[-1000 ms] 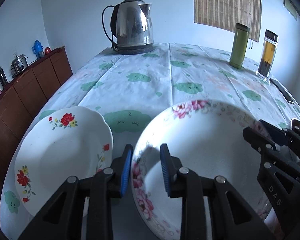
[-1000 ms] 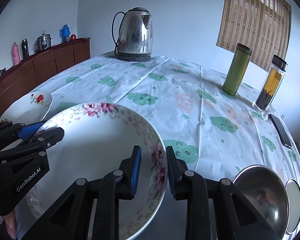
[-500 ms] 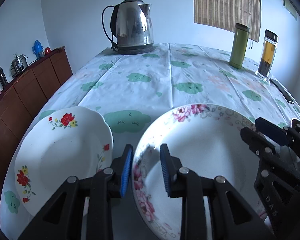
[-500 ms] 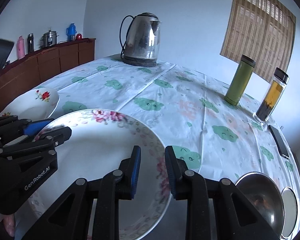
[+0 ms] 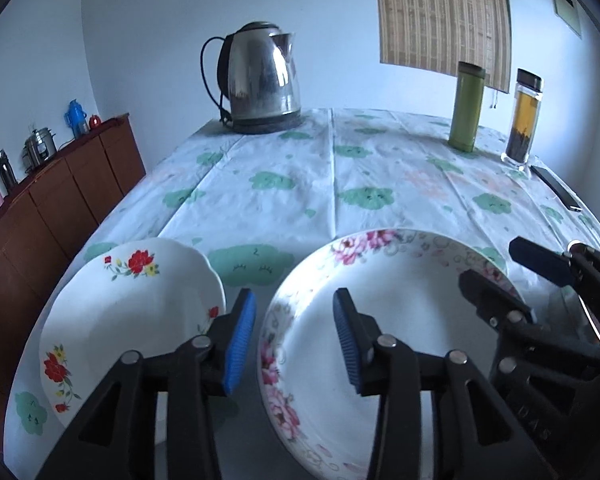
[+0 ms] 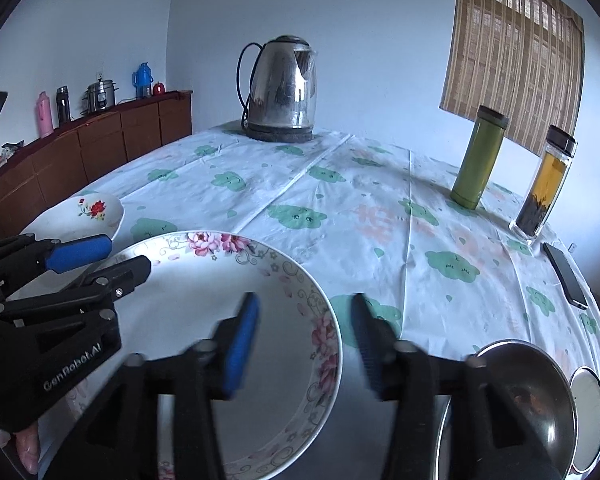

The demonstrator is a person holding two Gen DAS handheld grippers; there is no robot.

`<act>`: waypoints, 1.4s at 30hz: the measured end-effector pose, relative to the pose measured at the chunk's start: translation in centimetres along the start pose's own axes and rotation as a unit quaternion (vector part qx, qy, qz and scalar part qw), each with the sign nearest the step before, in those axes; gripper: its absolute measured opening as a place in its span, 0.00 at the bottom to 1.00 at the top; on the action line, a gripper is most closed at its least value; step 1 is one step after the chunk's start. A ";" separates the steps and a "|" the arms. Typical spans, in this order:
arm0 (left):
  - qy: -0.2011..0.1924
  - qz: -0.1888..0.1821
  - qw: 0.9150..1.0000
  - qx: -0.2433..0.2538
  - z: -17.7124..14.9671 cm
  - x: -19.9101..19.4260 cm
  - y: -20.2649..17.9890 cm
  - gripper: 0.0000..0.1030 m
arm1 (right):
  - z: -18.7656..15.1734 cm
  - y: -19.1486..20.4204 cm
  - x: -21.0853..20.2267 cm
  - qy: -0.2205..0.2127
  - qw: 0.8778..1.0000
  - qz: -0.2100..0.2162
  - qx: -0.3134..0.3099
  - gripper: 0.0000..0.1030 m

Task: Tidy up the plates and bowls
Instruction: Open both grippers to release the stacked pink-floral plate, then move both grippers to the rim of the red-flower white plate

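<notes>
Fingers (image 5: 240, 342) astride pink-flowered bowl (image 5: 400, 292) rim, untouching

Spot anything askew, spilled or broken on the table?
Nothing stands out. The pink-flowered bowl and red-flowered plate sit flat and look whole; kettle, green flask and tea bottle stand upright. No spills show on the tablecloth.

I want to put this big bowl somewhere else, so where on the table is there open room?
Free: the wide stretch of cloth between the kettle and the pink-flowered bowl, out to the green flask. Crowded: the near edge, with the red-flowered plate on the left and the steel bowl on the right.
</notes>
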State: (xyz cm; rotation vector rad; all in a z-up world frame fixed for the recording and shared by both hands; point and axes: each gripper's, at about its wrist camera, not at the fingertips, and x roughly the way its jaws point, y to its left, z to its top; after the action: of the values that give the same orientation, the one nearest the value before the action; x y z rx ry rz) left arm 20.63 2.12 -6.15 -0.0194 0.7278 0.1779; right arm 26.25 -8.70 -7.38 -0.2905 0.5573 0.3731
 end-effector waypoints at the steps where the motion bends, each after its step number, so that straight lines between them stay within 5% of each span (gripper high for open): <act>1: 0.000 -0.002 1.000 0.001 0.0 0.0 0.0 0.40 | 0.0 0.0 -0.1 -0.004 1.000 0.000 -0.001 0.53; 5: 0.001 -0.003 1.000 -0.001 0.1 0.0 0.0 0.41 | 0.1 0.0 -0.4 -0.011 1.000 -0.002 0.000 0.53; 9: -0.003 -0.003 1.000 -0.006 0.1 -0.1 0.2 0.54 | 0.1 -0.2 -0.4 -0.014 1.000 -0.002 0.005 0.54; 12: -0.009 -0.002 1.000 -0.011 0.1 -0.3 0.4 0.63 | 0.0 -0.2 -0.7 -0.022 1.000 -0.004 0.006 0.67; 26: -0.020 -0.003 0.999 -0.049 0.5 -2.2 2.8 0.65 | 0.0 -0.2 -2.5 -0.075 0.997 0.010 0.005 0.68; 37: -0.018 0.082 0.993 -0.083 0.0 -2.9 11.1 0.71 | 0.8 1.6 -2.8 -0.039 0.997 0.071 0.008 0.68; 42: -0.007 0.115 0.986 -0.117 -0.7 -1.8 15.7 0.71 | 1.4 4.7 -2.8 -0.024 0.994 0.105 -0.008 0.55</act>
State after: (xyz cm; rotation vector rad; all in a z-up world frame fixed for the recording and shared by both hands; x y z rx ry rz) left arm 16.21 17.25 -4.77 -0.1574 0.6917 0.4834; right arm 22.74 -4.69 -5.49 -0.2389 0.5397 0.5877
